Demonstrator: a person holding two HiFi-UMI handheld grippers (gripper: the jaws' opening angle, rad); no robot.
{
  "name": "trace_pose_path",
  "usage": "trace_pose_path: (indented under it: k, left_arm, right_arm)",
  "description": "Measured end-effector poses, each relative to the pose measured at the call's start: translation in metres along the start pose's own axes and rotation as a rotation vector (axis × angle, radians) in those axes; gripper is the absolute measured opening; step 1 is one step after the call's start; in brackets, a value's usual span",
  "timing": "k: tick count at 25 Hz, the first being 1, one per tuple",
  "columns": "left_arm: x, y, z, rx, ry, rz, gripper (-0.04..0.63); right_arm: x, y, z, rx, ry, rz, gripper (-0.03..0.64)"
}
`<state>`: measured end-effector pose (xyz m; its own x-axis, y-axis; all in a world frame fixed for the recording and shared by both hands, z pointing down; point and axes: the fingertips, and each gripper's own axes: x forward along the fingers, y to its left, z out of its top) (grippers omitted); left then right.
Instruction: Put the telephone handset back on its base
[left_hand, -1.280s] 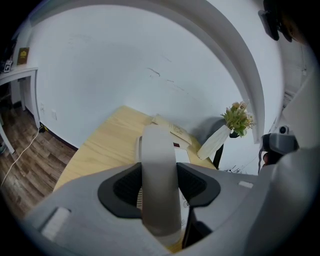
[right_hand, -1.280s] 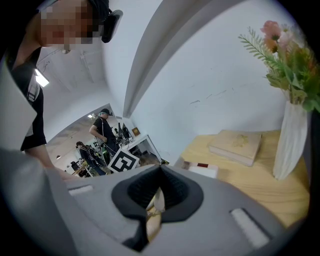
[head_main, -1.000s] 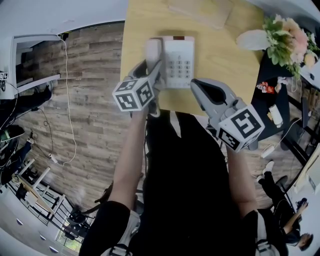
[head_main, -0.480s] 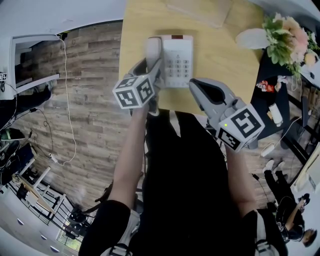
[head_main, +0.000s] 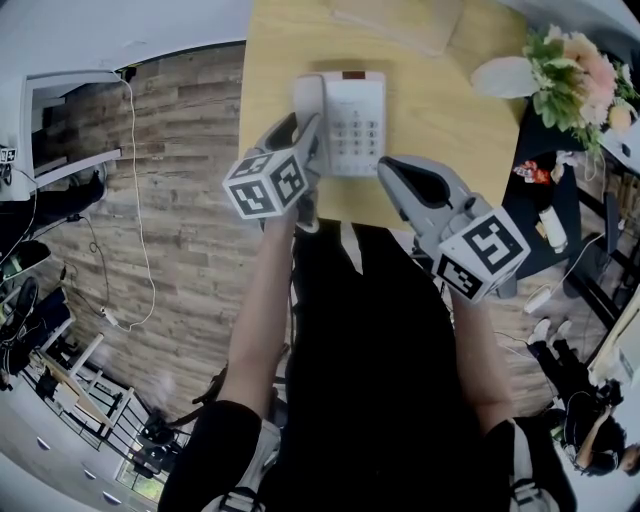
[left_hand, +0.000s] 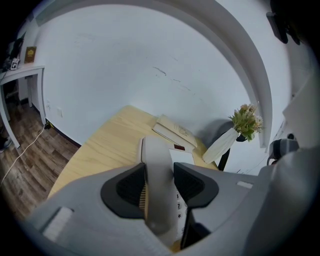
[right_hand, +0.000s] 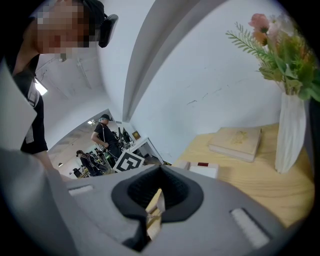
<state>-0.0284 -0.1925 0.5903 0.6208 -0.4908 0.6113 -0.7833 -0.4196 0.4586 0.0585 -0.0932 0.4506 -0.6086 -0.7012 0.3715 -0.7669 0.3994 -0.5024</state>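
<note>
A white telephone base (head_main: 358, 120) with a keypad sits on the wooden table (head_main: 440, 130). The pale handset (head_main: 308, 100) lies along the base's left side. My left gripper (head_main: 300, 132) straddles the near end of the handset (left_hand: 157, 170). Its jaws are closing with the handset between them, and a sliver of table still shows beside the left pad. My right gripper (head_main: 395, 170) hovers just right of the base's near corner. In the right gripper view its pads (right_hand: 157, 197) are shut with nothing held, and the base (right_hand: 202, 169) shows beyond them.
A closed book (head_main: 400, 22) lies at the far side of the table behind the phone. A white vase with flowers (head_main: 575, 75) stands at the right edge. Wooden floor with a loose cable (head_main: 135, 200) lies to the left. People stand far off in the right gripper view.
The left gripper has shifted very slightly around the handset. The handset, the base and the right gripper stay where they were.
</note>
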Motion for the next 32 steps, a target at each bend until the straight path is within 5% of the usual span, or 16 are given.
trace_pose_path:
  k: [32]
  left_arm:
    - [-0.07,-0.03,0.025,0.078,-0.106,-0.002,0.075]
  right_arm:
    - [-0.018,0.039,0.027,-0.111,-0.057,0.024,0.0]
